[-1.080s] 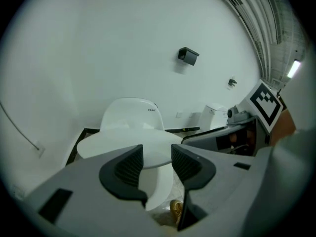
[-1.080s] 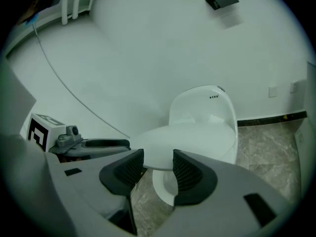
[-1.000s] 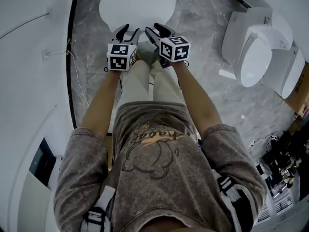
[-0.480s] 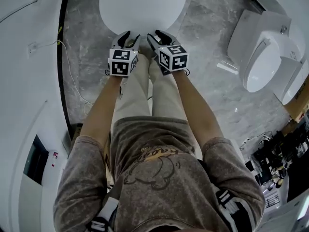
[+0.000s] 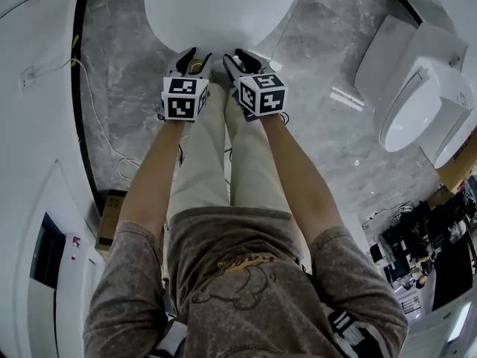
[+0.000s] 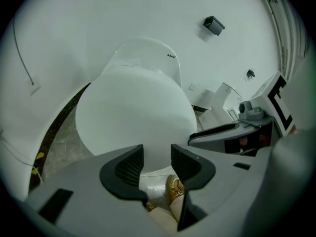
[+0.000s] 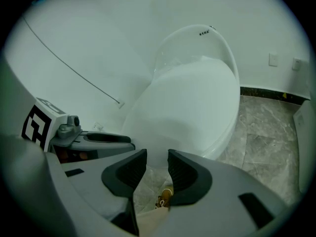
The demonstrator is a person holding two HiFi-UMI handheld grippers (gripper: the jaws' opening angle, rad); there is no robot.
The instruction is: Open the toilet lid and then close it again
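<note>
Grey marble-tile floor [image 5: 313, 43] and plain white curved wall [image 5: 37, 88] are seen ahead of and below both grippers, the wall off to the left of the left gripper. White ceramic toilet [image 6: 143, 53] is placed straight ahead of the two grippers. Its white oval plastic lid [image 5: 216, 10] is shown down, lying flat on the bowl, with its front edge just ahead of and under the jaw tips of both grippers. Contact with the lid cannot be told.

A second white toilet [image 5: 417, 103] is seen well off to the right of the right gripper. A person in a grey-brown printed sweatshirt [image 5: 238, 274] and beige trousers [image 5: 223, 155] is seen behind the grippers, both forearms stretched forward.

Left gripper [image 5: 195, 54], grey with black ribbed pads and a black-and-white marker cube [image 5: 182, 98], is pointed down toward the lid's front edge. Its jaws are held apart and nothing is gripped between them.

Right gripper [image 5: 240, 54] is held just beside it, also pointed down at the lid's edge. Its jaws have just been closing. A gap is left between the pads and nothing is held in it.

A tan lace-up shoe [image 6: 175, 186] is seen below the left gripper's jaws.
</note>
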